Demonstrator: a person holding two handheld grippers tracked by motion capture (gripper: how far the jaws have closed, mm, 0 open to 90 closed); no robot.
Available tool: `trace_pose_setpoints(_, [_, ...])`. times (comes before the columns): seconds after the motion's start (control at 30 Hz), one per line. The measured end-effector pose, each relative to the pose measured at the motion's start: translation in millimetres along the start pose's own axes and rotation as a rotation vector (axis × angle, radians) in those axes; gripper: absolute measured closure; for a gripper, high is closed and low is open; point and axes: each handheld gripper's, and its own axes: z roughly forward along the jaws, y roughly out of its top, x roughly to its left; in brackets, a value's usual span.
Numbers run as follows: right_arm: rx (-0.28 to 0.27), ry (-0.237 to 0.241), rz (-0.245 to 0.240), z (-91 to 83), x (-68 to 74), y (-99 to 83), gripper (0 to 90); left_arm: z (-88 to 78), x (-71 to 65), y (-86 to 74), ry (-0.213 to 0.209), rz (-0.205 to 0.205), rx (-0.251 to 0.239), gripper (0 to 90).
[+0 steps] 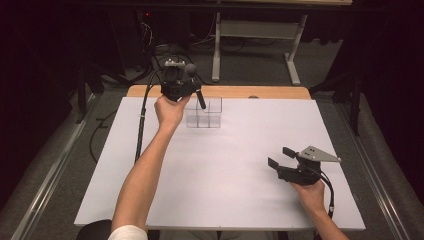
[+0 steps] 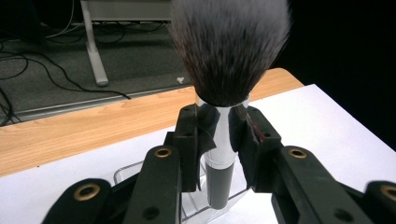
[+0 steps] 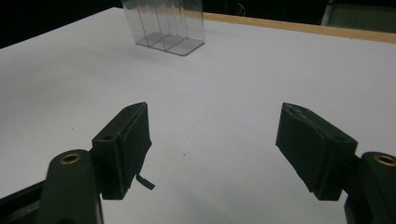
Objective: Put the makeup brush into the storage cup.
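Note:
A makeup brush with dark, grey-tipped bristles, a silver ferrule and a dark handle stands upright between the jaws of my left gripper, which is shut on the ferrule. In the high view the left gripper holds the brush at the far left of the table. Its handle end hangs over a clear acrylic organizer with several compartments. The organizer's rim lies just below the handle. My right gripper rests near the table's right front, open and holding nothing. It faces the organizer.
A white sheet covers the table, and a wooden edge strip runs along the far side. Beyond the table are a grey floor with cables and the legs of a metal frame.

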Motion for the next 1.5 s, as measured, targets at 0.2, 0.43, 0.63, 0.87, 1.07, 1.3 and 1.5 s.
trace_pose_setpoints(0.2, [0.002, -0.002, 0.006, -0.1, -1.5, -0.1, 27.8, 4.8, 1.6, -1.3, 0.01, -0.004, 0.012, 70.4])
trace_pose_setpoints(0.43, [0.008, -0.003, -0.001, 0.6, -0.7, -0.2, 27.8, 10.7, -0.9, -3.3, 0.017, 0.007, 0.02, 70.4])
trace_pose_setpoints(0.63, [0.008, -0.003, -0.001, 0.6, -0.7, -0.2, 27.9, 15.6, -0.2, -5.5, 0.027, 0.01, 0.035, 70.4])
trace_pose_setpoints(0.87, [0.01, -0.001, -0.005, 0.7, -0.6, -0.3, 27.9, 19.9, -1.4, -7.4, 0.06, 0.027, 0.032, 70.4])
trace_pose_setpoints(1.07, [0.005, -0.002, -0.011, -0.4, -0.3, 0.0, 28.0, 23.3, -1.5, -8.4, 0.062, 0.026, 0.04, 70.4])
trace_pose_setpoints(1.3, [0.009, -0.005, -0.015, -0.2, -0.1, 0.1, 28.2, 28.7, -3.3, -11.3, 0.07, 0.039, 0.061, 70.4])
trace_pose_setpoints(1.5, [0.009, -0.007, -0.023, -0.3, 0.8, 0.1, 28.3, 31.3, -5.0, -12.6, 0.076, 0.05, 0.071, 70.3])
